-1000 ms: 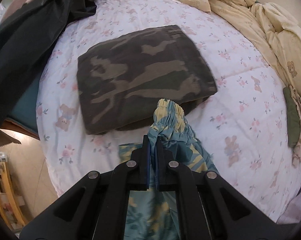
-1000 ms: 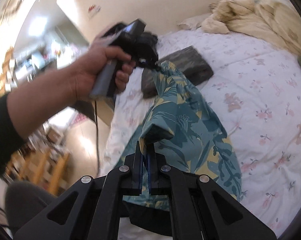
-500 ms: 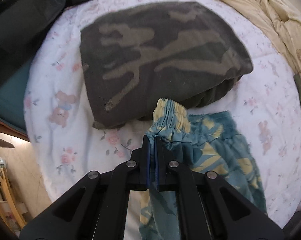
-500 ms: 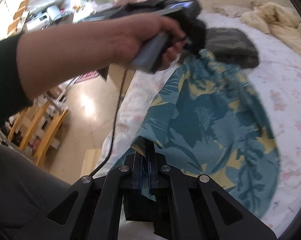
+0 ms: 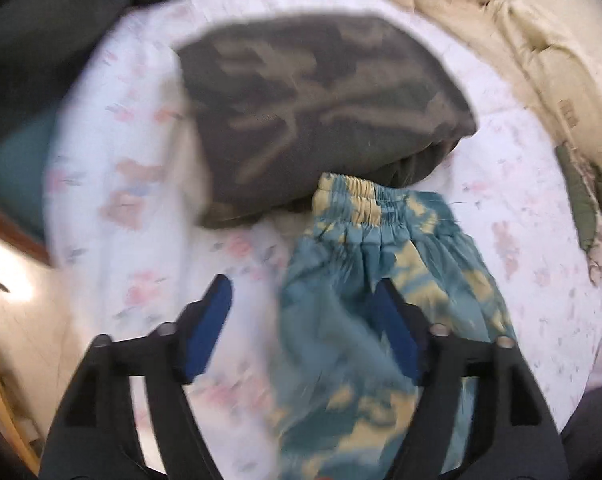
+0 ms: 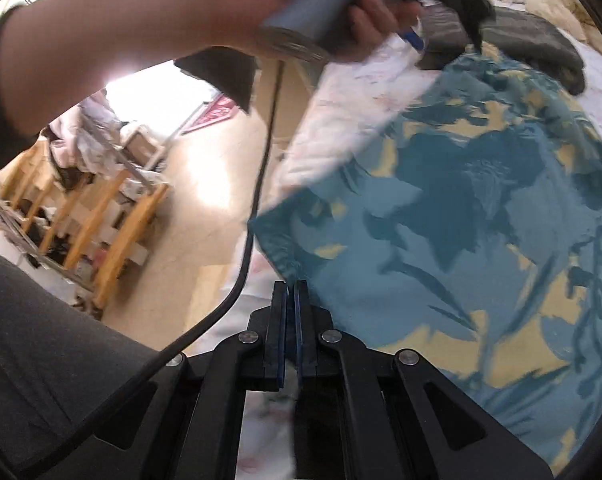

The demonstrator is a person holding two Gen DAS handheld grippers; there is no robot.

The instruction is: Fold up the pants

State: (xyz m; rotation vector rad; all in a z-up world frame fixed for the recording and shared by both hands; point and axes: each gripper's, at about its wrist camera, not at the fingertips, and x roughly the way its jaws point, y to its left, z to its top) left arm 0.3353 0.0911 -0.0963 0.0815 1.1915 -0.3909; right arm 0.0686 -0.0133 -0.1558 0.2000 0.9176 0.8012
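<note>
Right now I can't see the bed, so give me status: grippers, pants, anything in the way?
Left gripper just opened, waistband released. Right gripper near shut; grip unclear. Floral pants spread on bed. Folded camo pants touching waistband.

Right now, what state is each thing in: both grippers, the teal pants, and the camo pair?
left gripper: jaws have just been opening, now wide; waistband let go, no pad pressing on cloth.
right gripper: nearly shut; whether cloth is pinched cannot be told.
teal floral pants: spread flat on the bedsheet, elastic waistband against the camo pair.
camo pants: folded, lying on the bed.
</note>
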